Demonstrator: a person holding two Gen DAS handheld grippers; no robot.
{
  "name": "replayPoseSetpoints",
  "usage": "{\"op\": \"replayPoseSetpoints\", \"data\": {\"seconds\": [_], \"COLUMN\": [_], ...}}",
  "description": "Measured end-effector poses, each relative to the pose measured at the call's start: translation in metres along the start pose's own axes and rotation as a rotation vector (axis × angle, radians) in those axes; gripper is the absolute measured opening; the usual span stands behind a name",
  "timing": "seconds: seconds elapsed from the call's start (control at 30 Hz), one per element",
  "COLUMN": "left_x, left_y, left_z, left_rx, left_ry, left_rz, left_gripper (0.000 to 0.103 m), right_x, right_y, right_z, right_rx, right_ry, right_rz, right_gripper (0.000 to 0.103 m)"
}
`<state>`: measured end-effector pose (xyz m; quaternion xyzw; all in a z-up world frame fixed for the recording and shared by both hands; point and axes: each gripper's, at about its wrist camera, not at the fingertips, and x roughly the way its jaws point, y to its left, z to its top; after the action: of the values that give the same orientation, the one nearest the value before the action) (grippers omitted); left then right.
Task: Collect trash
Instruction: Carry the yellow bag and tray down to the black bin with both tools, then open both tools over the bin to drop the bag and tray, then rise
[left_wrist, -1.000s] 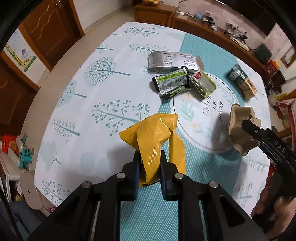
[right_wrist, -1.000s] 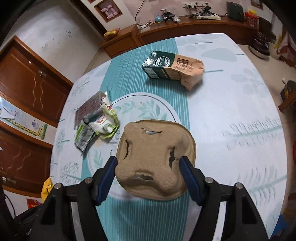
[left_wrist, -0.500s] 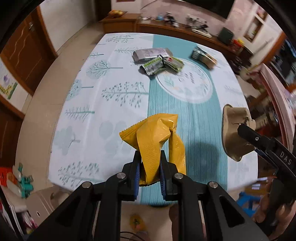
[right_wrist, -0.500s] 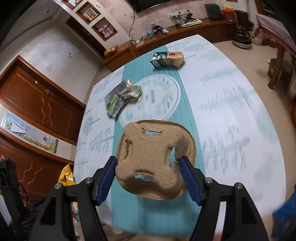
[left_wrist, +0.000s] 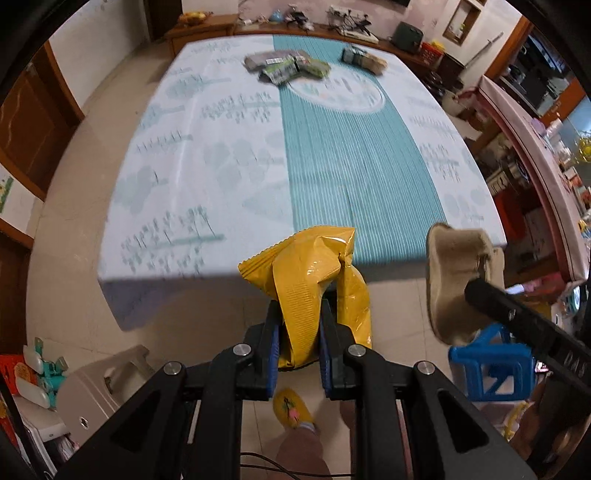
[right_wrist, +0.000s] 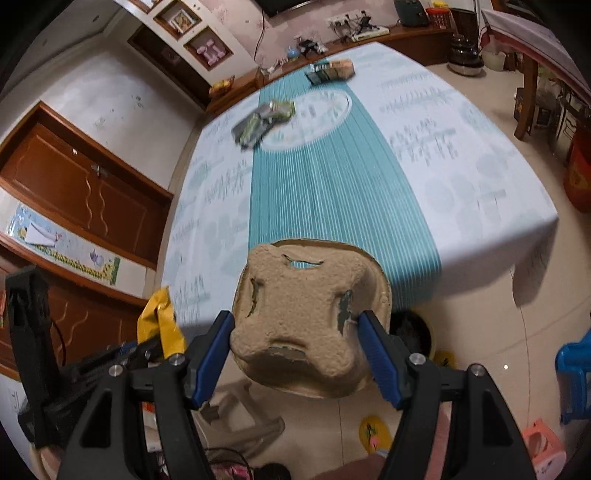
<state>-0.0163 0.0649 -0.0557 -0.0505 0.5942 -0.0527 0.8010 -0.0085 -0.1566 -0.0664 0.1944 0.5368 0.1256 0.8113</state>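
Both grippers have pulled back from over the table to a position past its near edge, above the floor tiles. 1 second ago the tablecloth filled the area under each load; now the near table edge lies beyond the fingertips in both views, and the background is motion-blurred.

Left gripper: fingers clenched on the yellow wrapper, which stands up crumpled between the blue pads, unchanged in the grip.

Right gripper: fingers set wide and grasping the pulp tray across its body, 1 pad on each side. The hold matches the earlier views.

Remaining trash on the table: a pile of packets and a carton, both at the far end, well apart from the grippers.

Judgement: 2 items are collected and in transit to a bin. No bin can be confirmed in either view; a dark round vessel shows on the floor behind the tray, but what it is cannot be told. A second trip is needed for the far-end items.
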Motion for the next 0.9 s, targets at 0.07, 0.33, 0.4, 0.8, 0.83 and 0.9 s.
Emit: {"op": "replayPoseSetpoints", "data": {"seconds": [0.07, 0.33, 0.4, 0.8, 0.83, 0.9], "left_x": [0.006, 0.061, 0.083, 0.253, 0.265, 0.285], "left_y": [-0.004, -0.031, -0.038, -0.055, -0.055, -0.053], "left_z": [-0.008, -0.042, -0.051, -0.092, -0.094, -0.096], "left_rx": [0.000, 0.038, 0.050, 0.077, 0.073, 0.062], "left_ry": [0.015, 0.083, 0.095, 0.120, 0.116, 0.103], "left_rz": [-0.015, -0.053, -0.049, 0.007, 0.014, 0.034], "left_gripper": [0.016, 0.016, 0.016, 0.020, 0.023, 0.033], "right_x": [-0.001, 0.028, 0.045, 0.199, 0.213, 0.239], "right_y": [-0.003, -0.043, -0.060, -0.176, -0.185, -0.198], "right_z": [-0.014, -0.060, -0.070, -0.112, -0.114, -0.117], "right_rx": [-0.004, 0.040, 0.062, 0.142, 0.149, 0.157], "right_ry": [0.025, 0.125, 0.151, 0.252, 0.256, 0.265], "right_rz": [-0.008, -0.069, -0.076, -0.083, -0.078, -0.057], "right_gripper": [0.069, 0.069, 0.069, 0.070, 0.070, 0.070]}}
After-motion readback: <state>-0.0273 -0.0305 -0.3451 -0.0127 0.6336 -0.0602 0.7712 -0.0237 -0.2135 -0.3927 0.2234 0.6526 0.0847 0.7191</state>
